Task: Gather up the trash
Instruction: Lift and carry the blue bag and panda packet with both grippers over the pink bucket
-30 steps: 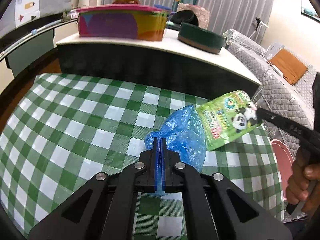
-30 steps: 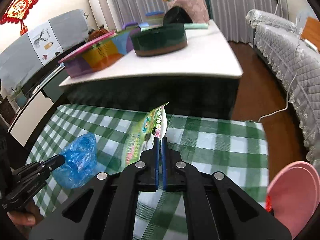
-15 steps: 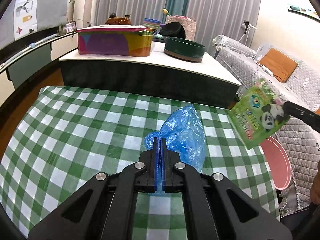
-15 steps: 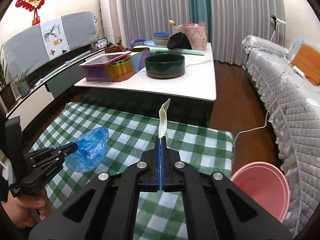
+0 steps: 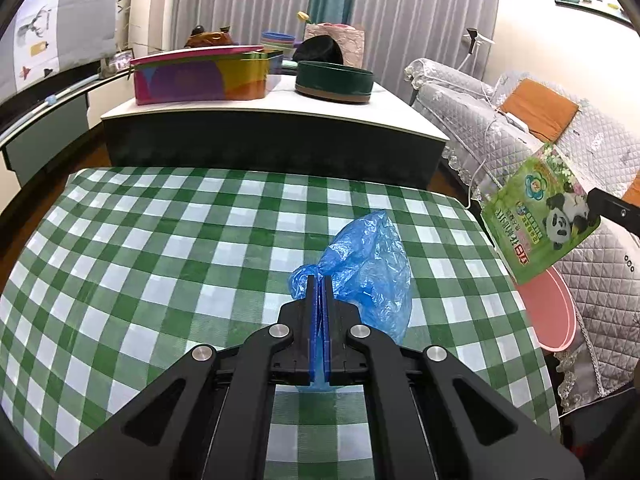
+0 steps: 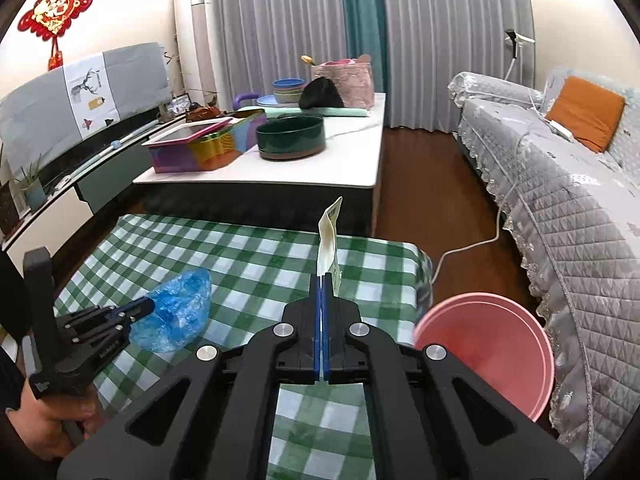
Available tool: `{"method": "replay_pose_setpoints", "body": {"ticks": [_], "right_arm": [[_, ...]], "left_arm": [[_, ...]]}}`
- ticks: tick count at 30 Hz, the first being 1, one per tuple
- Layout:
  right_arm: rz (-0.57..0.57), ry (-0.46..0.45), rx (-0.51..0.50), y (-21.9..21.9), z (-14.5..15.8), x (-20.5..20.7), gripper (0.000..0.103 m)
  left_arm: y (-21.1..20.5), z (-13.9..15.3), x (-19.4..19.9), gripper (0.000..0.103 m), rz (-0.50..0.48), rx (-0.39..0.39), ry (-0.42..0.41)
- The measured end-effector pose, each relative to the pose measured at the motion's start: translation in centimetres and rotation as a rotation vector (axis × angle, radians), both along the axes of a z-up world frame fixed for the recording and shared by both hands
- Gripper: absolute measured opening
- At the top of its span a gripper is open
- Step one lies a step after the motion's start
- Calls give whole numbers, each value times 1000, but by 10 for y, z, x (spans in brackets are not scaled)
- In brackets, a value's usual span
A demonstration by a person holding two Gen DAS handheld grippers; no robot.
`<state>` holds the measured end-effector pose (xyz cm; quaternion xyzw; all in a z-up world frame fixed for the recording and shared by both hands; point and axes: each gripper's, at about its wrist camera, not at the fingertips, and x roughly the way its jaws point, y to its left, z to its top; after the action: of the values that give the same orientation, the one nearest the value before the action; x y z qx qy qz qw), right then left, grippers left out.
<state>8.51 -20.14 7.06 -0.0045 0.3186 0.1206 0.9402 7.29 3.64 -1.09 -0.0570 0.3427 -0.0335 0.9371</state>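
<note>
1. Step in hand, by judgement: carry phase of trash collection. Both pieces gripped, neither yet dropped.
2. Left gripper (image 5: 319,280): jaws closed tight on bunched end of blue bag (image 5: 366,264). Rest of bag puffed out ahead and to the right of the jaws, over the checked table (image 5: 160,240). Whether its underside touches the cloth: cannot tell.
3. Right gripper (image 6: 322,278): jaws closed on lower edge of green pouch (image 5: 540,216). Pouch stands edge-on above the jaws in the right wrist view; in the left wrist view, flat face shown with panda print, held clear of the table, past its right edge.
4. Pink bin (image 6: 486,350) on the floor, just beside the table's right side, between table and sofa (image 6: 568,208). Mouth open and facing up. Inside looks empty where visible.
5. Pouch above and near the bin's rim in the left wrist view; likely not yet squarely over the mouth.
6. Next move, as judged: swing right gripper over the bin mouth, then open jaws to drop the pouch.
7. Then: bring left gripper across the table to the same bin and release the bag. Bag light and loose; may cling to the pads or drift, so release low and well inside the rim.
8. No other loose trash seen on the table.
</note>
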Motion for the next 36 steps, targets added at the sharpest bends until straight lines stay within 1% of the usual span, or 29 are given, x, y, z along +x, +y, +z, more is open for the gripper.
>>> {"method": "replay_pose_setpoints", "body": {"ticks": [4, 12, 21, 32, 36], "right_arm": [[-14, -18, 4, -11, 3, -4, 0], [-45, -48, -9, -34, 8, -15, 0], [-136, -62, 21, -77, 15, -17, 0], [-274, -78, 84, -138, 25, -13, 0], [-318, -94, 83, -154, 30, -13, 0]], "left_arm": [[-9, -1, -1, 2, -18, 15, -1], [-29, 4, -5, 2, -52, 11, 0], [-63, 20, 5, 2, -96, 23, 2], [-133, 46, 30, 2, -195, 44, -22], [-160, 51, 36, 2, -232, 50, -27]]}}
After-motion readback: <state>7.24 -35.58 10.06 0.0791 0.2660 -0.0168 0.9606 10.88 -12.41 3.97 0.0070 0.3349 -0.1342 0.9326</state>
